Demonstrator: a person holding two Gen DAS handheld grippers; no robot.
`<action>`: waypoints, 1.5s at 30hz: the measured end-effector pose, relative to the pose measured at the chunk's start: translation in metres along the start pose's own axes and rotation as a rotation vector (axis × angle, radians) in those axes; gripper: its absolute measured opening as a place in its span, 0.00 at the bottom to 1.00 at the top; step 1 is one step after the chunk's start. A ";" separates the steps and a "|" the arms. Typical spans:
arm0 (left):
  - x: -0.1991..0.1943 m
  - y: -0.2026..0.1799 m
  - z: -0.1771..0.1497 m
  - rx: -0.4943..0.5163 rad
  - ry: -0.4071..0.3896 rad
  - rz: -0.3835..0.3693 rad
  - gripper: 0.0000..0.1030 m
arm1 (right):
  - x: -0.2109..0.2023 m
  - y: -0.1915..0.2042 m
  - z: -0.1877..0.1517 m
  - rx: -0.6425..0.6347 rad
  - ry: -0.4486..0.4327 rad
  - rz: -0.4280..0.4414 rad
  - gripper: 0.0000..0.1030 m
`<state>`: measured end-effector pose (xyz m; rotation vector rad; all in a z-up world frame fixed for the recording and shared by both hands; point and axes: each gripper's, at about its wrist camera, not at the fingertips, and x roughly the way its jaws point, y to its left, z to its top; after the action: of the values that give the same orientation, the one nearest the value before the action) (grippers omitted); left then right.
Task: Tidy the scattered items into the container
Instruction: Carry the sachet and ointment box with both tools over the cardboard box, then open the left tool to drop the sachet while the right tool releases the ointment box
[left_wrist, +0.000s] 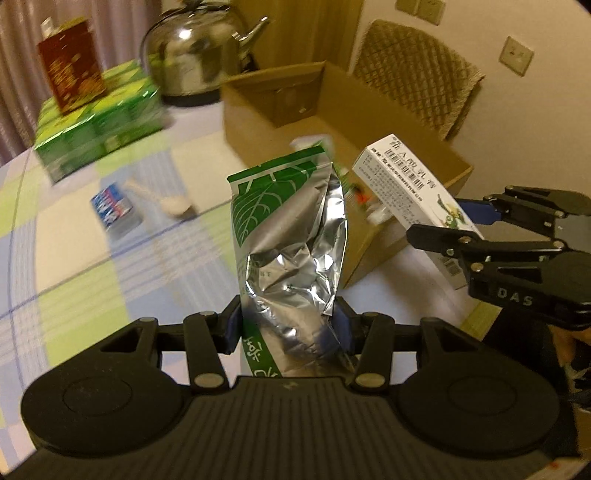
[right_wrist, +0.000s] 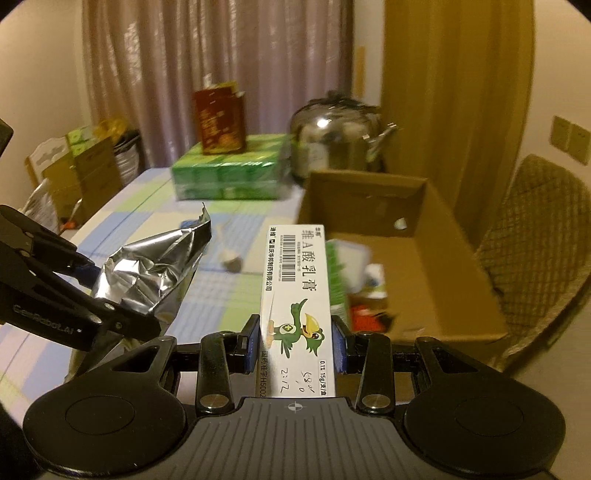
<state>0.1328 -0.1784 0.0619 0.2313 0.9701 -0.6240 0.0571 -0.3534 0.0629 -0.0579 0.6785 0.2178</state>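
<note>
1. Two items are in hand at once. Your left gripper is closed on a foil pouch, its blue pads pressing the pouch's lower part from both sides. Your right gripper is closed on a white ointment carton, clamped across its narrow width.
2. Note the grip positions. Both items are held low, leaving most of each length projecting forward toward the cardboard box. Judged from this, the free ends can pass over the rim first.
3. Locate the container. The box stands open on the far right of the table, right of the checked tablecloth. Several items already lie inside it; they are too blurred to name.
4. Check the pouch. It is silver, heavily creased, with a green leaf print and a torn-looking top edge. Expect it to flex and sag when released.
5. Check the carton. It is rigid, with a barcode, black Chinese lettering and a green bird figure. Its far end sits close to the box's near wall.
6. Remaining items: a blue packet and a pale spoon lie on the cloth to the left, just beside each other.
</note>
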 end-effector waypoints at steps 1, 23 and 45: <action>0.001 -0.005 0.006 0.003 -0.007 -0.011 0.43 | -0.001 -0.007 0.003 0.005 -0.006 -0.011 0.34; 0.075 -0.073 0.134 0.041 -0.039 -0.140 0.43 | 0.021 -0.118 0.036 0.088 -0.030 -0.124 0.34; 0.115 -0.063 0.137 0.032 -0.015 -0.104 0.46 | 0.058 -0.138 0.031 0.118 0.018 -0.115 0.34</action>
<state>0.2377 -0.3356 0.0491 0.2048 0.9626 -0.7363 0.1501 -0.4737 0.0486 0.0146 0.7023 0.0663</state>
